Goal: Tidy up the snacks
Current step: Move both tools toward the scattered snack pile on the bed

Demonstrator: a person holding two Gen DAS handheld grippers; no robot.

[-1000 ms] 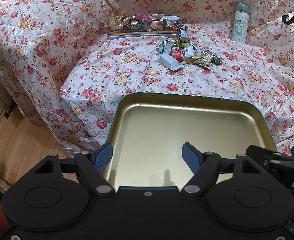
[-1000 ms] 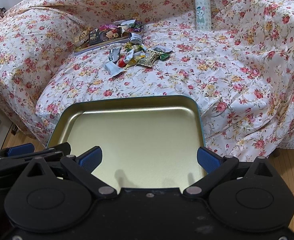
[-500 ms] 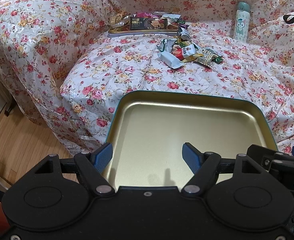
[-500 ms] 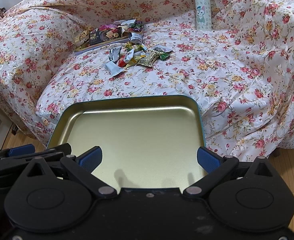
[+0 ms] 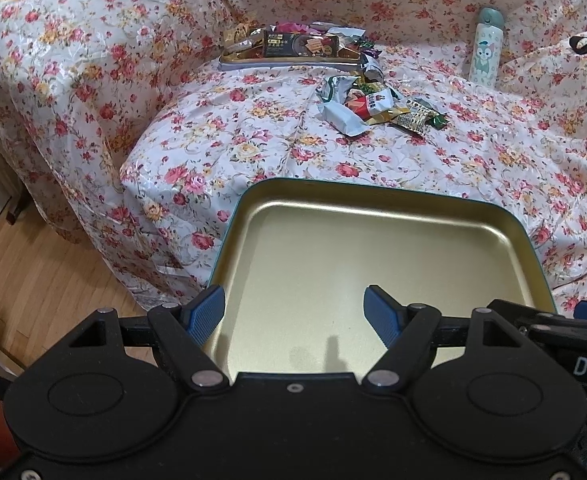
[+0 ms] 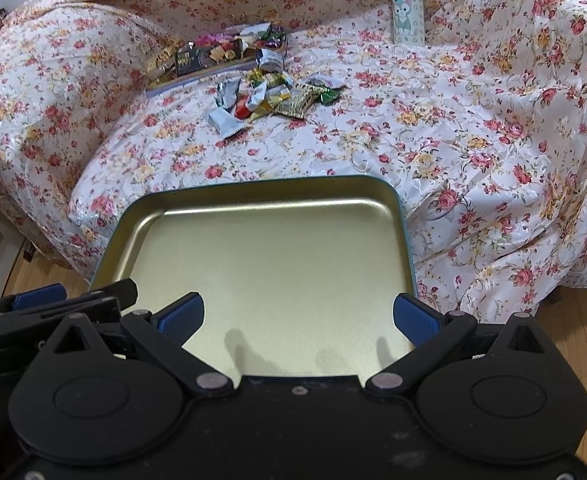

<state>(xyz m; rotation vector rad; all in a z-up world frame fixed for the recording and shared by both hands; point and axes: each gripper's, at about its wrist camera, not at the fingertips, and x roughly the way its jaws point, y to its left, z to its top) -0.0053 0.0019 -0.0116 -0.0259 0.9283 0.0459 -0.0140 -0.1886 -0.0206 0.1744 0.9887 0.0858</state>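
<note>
1. The step in hand looks like bringing an empty gold tin tray point(image 5: 377, 264) toward the sofa point(image 5: 253, 148) so the loose snacks can be gathered into it. The tray sits near, directly under both grippers, its far edge over the sofa's front edge.

2. The left gripper point(image 5: 295, 312) is released, its blue pads spread wide above the near left part of the tray, grasping nothing that can be seen. The right gripper point(image 6: 299, 318) is likewise released, its pads spread across the near right part of the tray. How the tray is carried is hidden below the gripper bodies.

3. The loose snacks point(image 6: 269, 98) lie in a small heap far ahead on the sofa seat, well apart from both grippers. Just beyond them, to the far left, a second tray point(image 6: 209, 64) is already piled with packets.

4. A pale bottle point(image 6: 407, 4) stands upright at the far right, against the sofa back.

5. The next move probably calls for setting the tray flat on the seat near the heap, then reaching forward to pinch one wrapper at a time.
</note>
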